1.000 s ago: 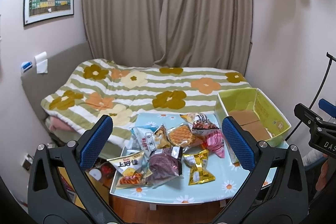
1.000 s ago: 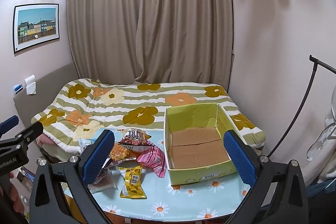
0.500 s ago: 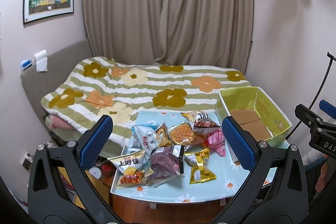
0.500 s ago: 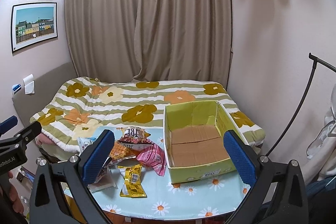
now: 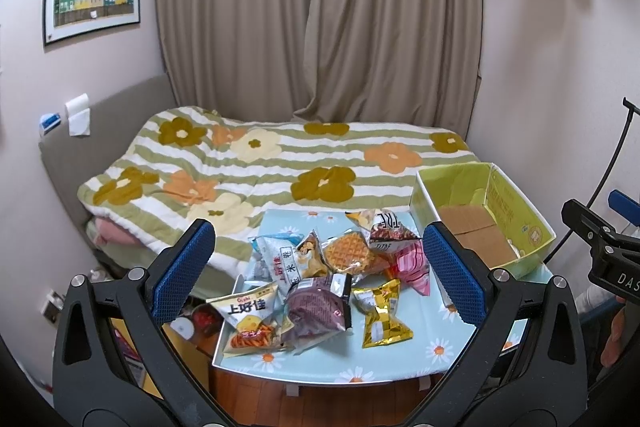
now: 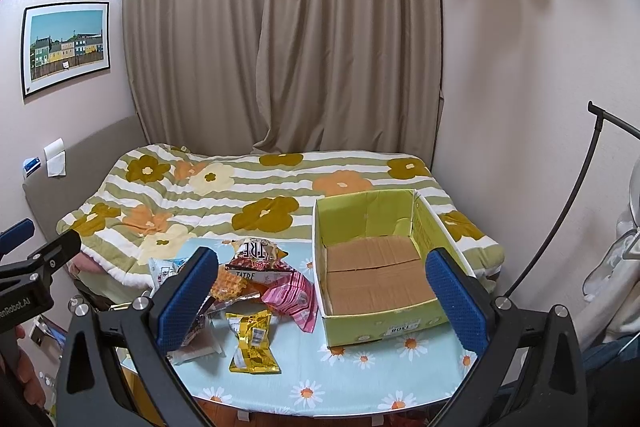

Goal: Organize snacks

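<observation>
The left hand-held gripper (image 5: 318, 267) hangs above the surface (image 5: 400, 359) with its blue-padded fingers (image 5: 182, 269) spread wide and nothing between them. The right hand-held gripper (image 6: 320, 301) is likewise wide open and empty, raised over the same surface.

In the left wrist view, a heap of snacks (image 5: 320, 275) lies in the lower middle of the frame on the light blue daisy-print cloth. At the front left of the heap is a white and yellow chip bag (image 5: 250, 321), with a purple packet (image 5: 318, 309) just beside it on the right, the two overlapping. A gold packet (image 5: 382, 315) lies right of the purple one. Behind these sit a waffle packet (image 5: 348, 255), a white packet with black print (image 5: 280, 263), a dark red bag (image 5: 390, 229) and a pink packet (image 5: 412, 265).

A yellow-green cardboard box (image 6: 430, 227) stands at the centre right of the right wrist view, open at the top, its brown floor bare. The pink packet lies just beside its left wall. A bed with a striped flower quilt (image 6: 256, 195) fills the middle of the frame behind the surface, with drawn curtains (image 6: 280, 39) above it and a framed picture (image 6: 66, 47) at the upper left.
</observation>
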Available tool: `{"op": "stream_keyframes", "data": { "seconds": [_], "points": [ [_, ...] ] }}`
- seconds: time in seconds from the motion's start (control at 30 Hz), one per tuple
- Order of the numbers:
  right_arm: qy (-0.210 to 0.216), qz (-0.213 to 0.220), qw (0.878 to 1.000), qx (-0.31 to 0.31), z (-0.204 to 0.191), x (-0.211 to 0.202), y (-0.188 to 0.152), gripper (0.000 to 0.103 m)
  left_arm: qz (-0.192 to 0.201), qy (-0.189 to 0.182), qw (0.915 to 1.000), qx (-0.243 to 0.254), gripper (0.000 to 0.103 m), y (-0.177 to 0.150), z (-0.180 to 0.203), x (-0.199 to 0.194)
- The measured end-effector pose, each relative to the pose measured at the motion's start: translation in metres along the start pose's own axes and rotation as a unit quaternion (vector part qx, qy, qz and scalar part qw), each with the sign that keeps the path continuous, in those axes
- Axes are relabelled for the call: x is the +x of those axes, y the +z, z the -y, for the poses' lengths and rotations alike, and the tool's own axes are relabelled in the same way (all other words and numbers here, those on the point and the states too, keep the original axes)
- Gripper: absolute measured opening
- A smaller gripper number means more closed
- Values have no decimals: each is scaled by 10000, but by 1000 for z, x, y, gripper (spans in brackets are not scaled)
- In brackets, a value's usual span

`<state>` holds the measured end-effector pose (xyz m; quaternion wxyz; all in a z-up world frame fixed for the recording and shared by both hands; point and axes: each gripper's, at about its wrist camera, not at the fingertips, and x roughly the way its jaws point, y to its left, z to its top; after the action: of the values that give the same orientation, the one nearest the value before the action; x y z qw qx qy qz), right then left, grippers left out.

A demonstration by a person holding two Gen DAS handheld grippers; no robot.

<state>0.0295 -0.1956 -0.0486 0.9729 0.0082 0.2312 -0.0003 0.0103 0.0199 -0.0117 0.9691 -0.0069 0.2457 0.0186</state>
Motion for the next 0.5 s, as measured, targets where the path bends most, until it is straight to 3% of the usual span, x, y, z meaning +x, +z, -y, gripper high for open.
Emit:
{"op": "stream_keyframes", "data": {
  "seconds": [0.5],
  "points": [
    [6, -32, 10000, 4, -3, -3, -3, 103, -35, 18, 10000, 8, 103, -3, -1, -3]
  ]
}}
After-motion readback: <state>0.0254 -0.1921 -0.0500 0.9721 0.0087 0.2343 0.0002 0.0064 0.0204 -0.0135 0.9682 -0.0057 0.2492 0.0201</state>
